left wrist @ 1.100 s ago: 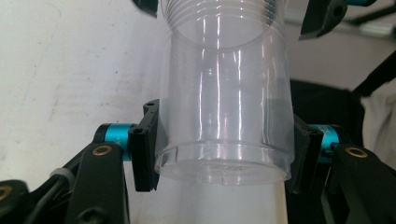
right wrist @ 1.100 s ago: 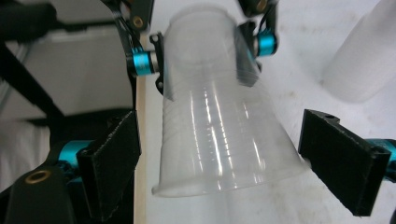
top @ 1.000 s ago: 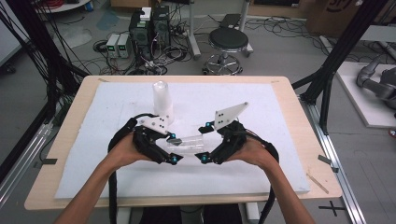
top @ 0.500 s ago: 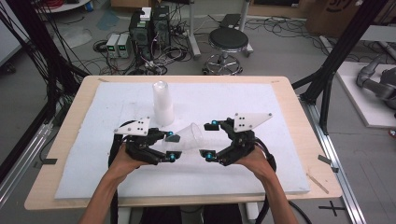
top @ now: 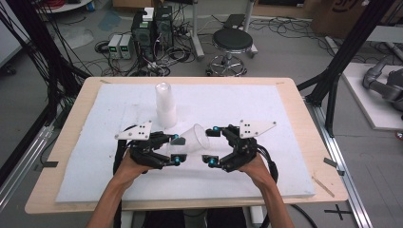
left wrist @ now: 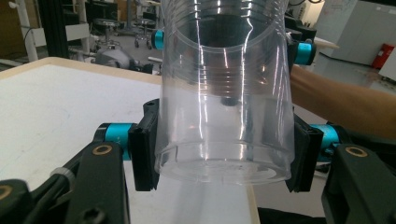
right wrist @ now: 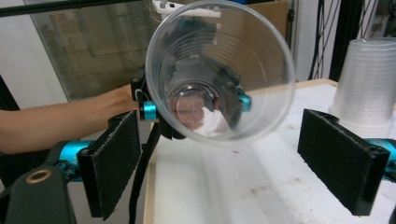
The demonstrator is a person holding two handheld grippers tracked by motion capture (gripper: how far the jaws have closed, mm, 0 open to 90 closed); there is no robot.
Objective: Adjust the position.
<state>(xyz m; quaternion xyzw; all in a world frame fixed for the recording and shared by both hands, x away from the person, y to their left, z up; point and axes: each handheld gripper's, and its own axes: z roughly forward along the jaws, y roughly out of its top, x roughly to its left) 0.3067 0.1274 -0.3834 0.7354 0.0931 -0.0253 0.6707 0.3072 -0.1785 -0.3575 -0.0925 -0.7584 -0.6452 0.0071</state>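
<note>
I am working over the wooden table (top: 294, 95), whose top is covered by a white foam mat (top: 266, 161) filling the middle of the high view. Compared with a second ago, both of my hands are sitting lower and closer to the mat, and the clear plastic cup (top: 192, 139) is now lying nearly level between them instead of being held higher up; I judge that I am bringing it down to hand over or set down. My left gripper (top: 175, 149), at lower left of centre, is clamping the cup near its base, both pads pressing its walls, as the left gripper view shows with the cup (left wrist: 224, 93) rising up the frame. My right gripper (top: 212, 145) is standing wide open, its pads apart on either side of the cup's mouth (right wrist: 219, 70) and not touching it. Counting: one held cup, one upright stack of clear cups (top: 165, 104) just above centre-left, two grippers, one black stool (top: 232, 40) beyond the table.
</note>
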